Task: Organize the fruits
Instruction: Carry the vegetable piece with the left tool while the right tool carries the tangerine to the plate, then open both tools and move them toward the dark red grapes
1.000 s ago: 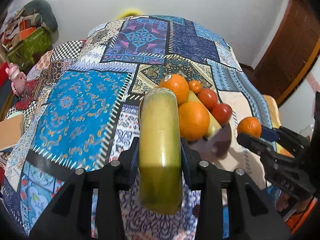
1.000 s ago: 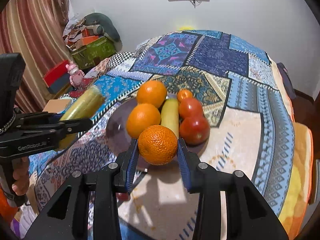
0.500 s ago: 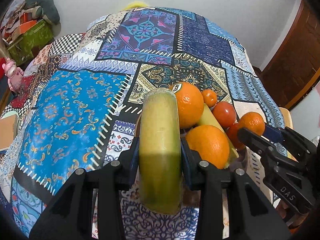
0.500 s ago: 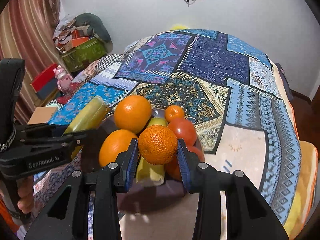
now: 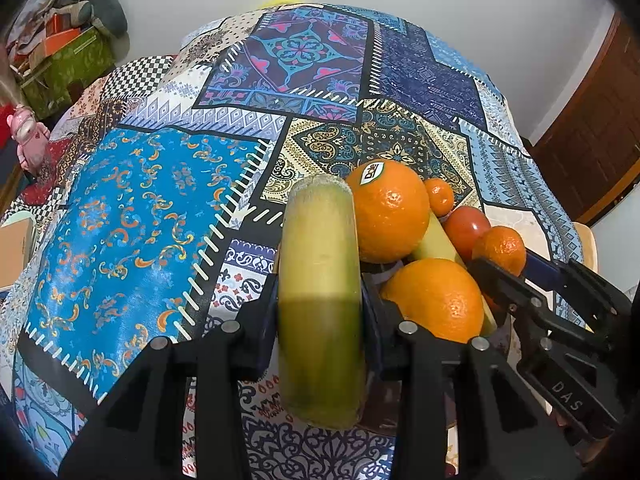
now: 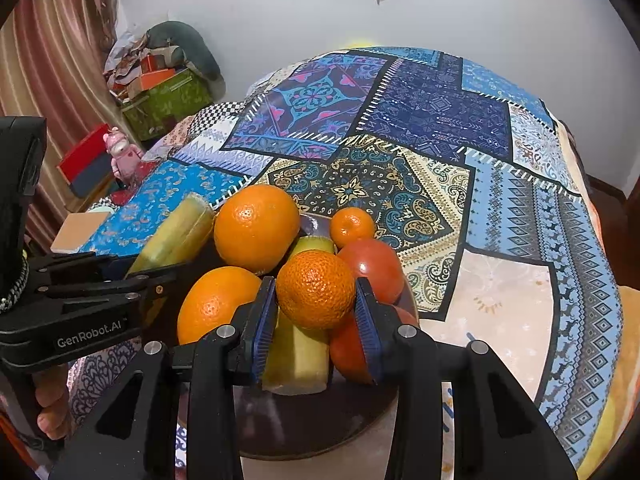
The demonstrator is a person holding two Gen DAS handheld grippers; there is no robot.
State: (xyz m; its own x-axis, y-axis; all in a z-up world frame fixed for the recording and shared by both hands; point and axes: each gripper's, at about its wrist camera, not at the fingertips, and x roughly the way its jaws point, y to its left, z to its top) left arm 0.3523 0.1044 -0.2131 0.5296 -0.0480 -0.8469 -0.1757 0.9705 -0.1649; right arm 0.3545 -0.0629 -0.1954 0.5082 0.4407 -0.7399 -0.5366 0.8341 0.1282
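Observation:
My left gripper [image 5: 320, 312] is shut on a yellow-green cylindrical fruit piece [image 5: 320, 280], held over the left rim of a dark plate [image 6: 304, 428]. My right gripper [image 6: 316, 312] is shut on a mandarin [image 6: 315, 294], held above the fruit pile. On the plate lie two large oranges [image 6: 256, 228] [image 6: 216, 304], a small mandarin [image 6: 352, 227], two tomatoes [image 6: 372, 264], and another yellow-green piece [image 6: 298, 356]. In the left wrist view the right gripper [image 5: 504, 256] and its mandarin [image 5: 500, 249] appear at the right. The right wrist view shows the left gripper [image 6: 160, 268] at the left.
A patchwork tablecloth [image 5: 152, 208] covers the table. Beyond its far left edge are a pink toy [image 6: 120, 152], boxes [image 6: 168, 96] and a curtain [image 6: 48, 60]. A wooden door [image 5: 600, 128] stands at the right. A hand [image 6: 52, 412] grips the left tool.
Both grippers have come forward and down over the plate, each still holding its fruit. The pile now sits closer and lower in both views.

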